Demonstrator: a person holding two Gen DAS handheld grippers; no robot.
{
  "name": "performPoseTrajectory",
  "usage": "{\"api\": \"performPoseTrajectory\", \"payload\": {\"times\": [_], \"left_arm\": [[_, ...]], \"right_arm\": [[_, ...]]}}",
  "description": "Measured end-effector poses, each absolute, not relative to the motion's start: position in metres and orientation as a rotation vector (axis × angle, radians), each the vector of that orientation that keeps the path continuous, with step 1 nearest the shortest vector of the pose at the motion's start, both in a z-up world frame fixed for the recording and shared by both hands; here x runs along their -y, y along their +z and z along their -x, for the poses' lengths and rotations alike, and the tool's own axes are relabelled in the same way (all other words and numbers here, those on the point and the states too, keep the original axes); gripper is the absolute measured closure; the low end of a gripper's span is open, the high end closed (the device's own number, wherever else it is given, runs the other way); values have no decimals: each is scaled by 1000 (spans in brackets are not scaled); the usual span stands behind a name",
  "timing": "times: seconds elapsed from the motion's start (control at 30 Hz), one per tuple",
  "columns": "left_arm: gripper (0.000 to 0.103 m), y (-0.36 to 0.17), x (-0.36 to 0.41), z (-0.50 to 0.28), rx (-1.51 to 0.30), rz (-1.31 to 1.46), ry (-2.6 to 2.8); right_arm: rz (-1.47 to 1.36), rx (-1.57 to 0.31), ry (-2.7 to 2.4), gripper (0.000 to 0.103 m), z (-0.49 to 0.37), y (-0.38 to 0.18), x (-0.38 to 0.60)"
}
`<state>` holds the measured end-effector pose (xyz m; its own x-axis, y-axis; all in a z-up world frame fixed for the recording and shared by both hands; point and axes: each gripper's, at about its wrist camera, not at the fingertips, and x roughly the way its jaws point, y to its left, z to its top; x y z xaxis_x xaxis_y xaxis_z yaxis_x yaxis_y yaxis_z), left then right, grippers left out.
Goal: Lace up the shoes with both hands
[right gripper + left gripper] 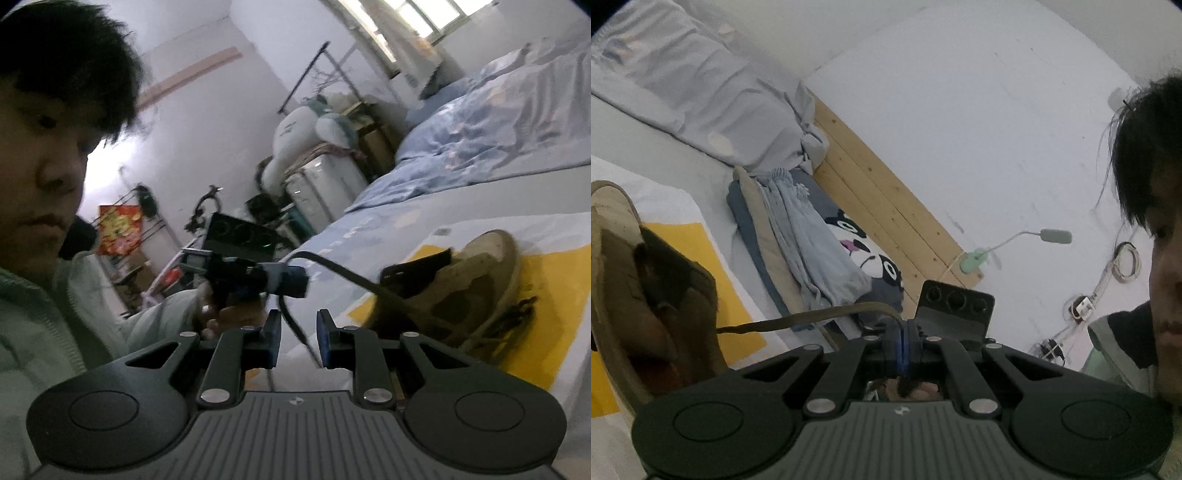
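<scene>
shoe (pixel 476 291) on a yellow-patched bed (pixel 424 218); left tongs (pixel 903 339) clamp its lace (pixel 798 319), right tongs (pixel 298 341) gape around it

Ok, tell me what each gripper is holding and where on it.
The left gripper is shut on the shoelace, a stretch out from the shoe. The right gripper holds nothing: the lace passes between its open jaws.

Your left wrist camera sits just behind the left gripper (pixel 903 343), looking level across the bed toward the wooden headboard (pixel 886 199), the shoe (pixel 646 295) close at its left edge. Your right wrist camera looks past the right gripper (pixel 298 341) toward the window (pixel 432 14). Both views share the shoe, its lace (pixel 798 317) and the yellow sheet (pixel 701 258).
</scene>
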<state>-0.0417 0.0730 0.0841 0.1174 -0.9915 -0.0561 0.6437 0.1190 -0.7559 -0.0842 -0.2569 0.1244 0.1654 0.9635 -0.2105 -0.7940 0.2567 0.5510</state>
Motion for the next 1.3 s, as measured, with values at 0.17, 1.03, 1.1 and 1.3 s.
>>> {"api": "performPoseTrajectory", "payload": {"times": [0.17,1.03,1.1,1.3], "left_arm": [[103,83,-78,42,-657,671,-1305],[57,95,-72,57,-497,608,-991],[70,94,-73,56,-497,614,-985],[85,92,-74,55,-497,639,-1005]], "right_arm": [[-309,-566,1286,97,87,125,247],[-1053,-424,828,98,62,95,263],[-1049,-430,830,98,61,95,261],[-1052,-437,835,97,59,95,259]]}}
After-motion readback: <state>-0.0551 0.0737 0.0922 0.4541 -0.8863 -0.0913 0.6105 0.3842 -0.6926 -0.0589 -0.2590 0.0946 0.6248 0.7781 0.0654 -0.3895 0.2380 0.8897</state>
